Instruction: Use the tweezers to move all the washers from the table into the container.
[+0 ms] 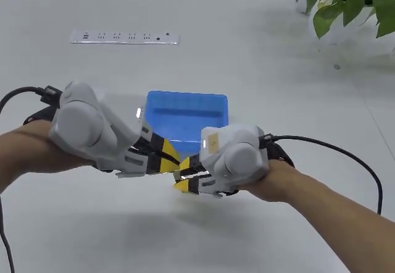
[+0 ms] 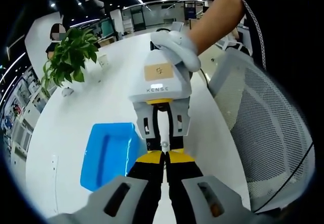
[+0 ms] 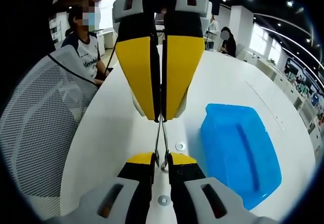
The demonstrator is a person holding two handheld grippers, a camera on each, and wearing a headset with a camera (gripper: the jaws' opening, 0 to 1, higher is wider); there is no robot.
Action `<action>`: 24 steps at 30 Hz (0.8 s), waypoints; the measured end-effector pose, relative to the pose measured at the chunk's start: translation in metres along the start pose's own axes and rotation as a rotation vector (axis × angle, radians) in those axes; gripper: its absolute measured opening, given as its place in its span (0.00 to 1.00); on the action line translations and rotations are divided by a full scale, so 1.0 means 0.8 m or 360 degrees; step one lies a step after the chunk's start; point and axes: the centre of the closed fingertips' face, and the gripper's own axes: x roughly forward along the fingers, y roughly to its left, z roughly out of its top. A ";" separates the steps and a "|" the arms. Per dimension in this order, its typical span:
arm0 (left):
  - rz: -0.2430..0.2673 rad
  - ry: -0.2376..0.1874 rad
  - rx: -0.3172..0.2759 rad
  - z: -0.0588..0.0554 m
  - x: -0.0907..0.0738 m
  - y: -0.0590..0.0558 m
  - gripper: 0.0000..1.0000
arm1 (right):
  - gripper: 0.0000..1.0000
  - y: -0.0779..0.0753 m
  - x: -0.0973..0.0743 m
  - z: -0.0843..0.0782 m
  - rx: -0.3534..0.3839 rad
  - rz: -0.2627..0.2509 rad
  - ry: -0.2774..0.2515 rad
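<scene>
An open office with ceiling spotlights surrounds the broad, glossy white worktop [image 1: 259,57]. A mesh-backed chair [image 2: 263,122] stands off its edge, well apart from the blue container [image 1: 185,109]. A leafy plant [image 1: 342,1] stands far beyond the container and to its right, and a power strip [image 1: 123,37] lies beyond it to the left. Just in front of the container's near wall the two claws meet tip to tip. The left claw [image 2: 165,157] is pressed together on the tweezers [image 3: 161,140]. The right claw [image 3: 162,159] flanks them narrowly, and I cannot tell whether it grips. One washer [image 3: 180,146] lies between the tweezers and the container. A second washer [image 3: 163,200] lies near the container, under the right claw.
</scene>
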 end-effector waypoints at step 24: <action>-0.0003 -0.0022 -0.0020 0.003 0.002 0.005 0.05 | 0.10 -0.003 0.001 -0.003 0.0144 -0.0012 -0.0018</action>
